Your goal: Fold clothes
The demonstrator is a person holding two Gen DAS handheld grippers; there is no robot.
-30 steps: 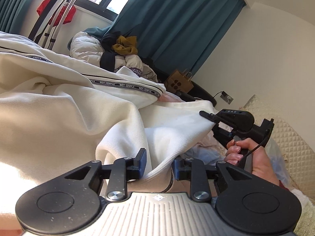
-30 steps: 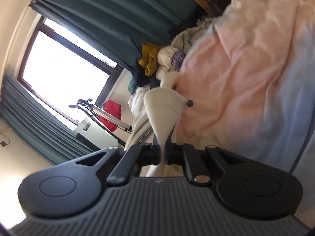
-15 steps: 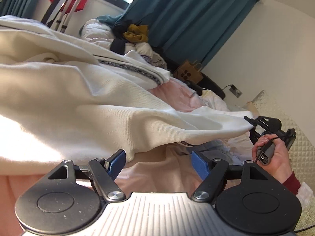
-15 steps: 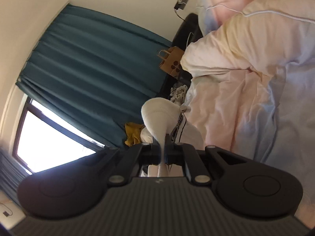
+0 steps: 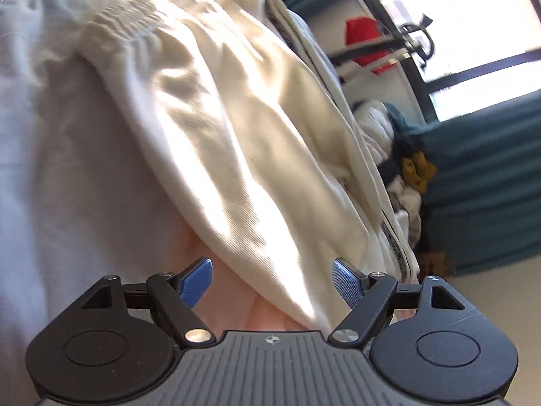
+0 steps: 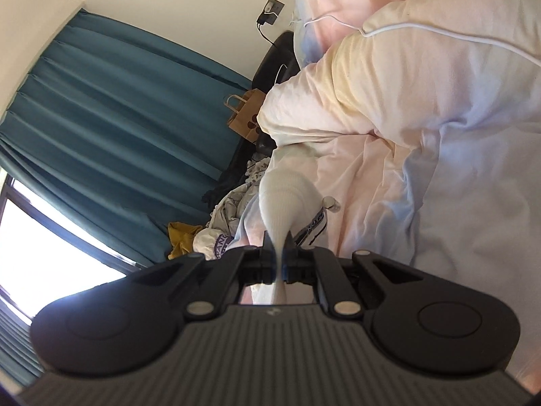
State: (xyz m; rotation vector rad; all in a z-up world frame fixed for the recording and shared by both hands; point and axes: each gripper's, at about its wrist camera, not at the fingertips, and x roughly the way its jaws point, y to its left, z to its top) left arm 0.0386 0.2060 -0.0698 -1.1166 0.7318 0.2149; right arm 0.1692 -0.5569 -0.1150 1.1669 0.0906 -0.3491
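Cream garment [image 5: 236, 142] fills mid frame in left view, soft, limp, light. Left gripper [image 5: 272, 279] spread wide, holding nothing. Right gripper [image 6: 278, 248] clamped on a bunched corner, lower centre. Best hold: gathered waistband [image 5: 132, 23], upper left.

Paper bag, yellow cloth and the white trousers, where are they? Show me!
paper bag [image 6: 244, 115], right wrist view, on its brown front
yellow cloth [image 6: 182, 238], right wrist view, on its crumpled middle
white trousers [image 5: 236, 142], left wrist view, on the sunlit leg fabric
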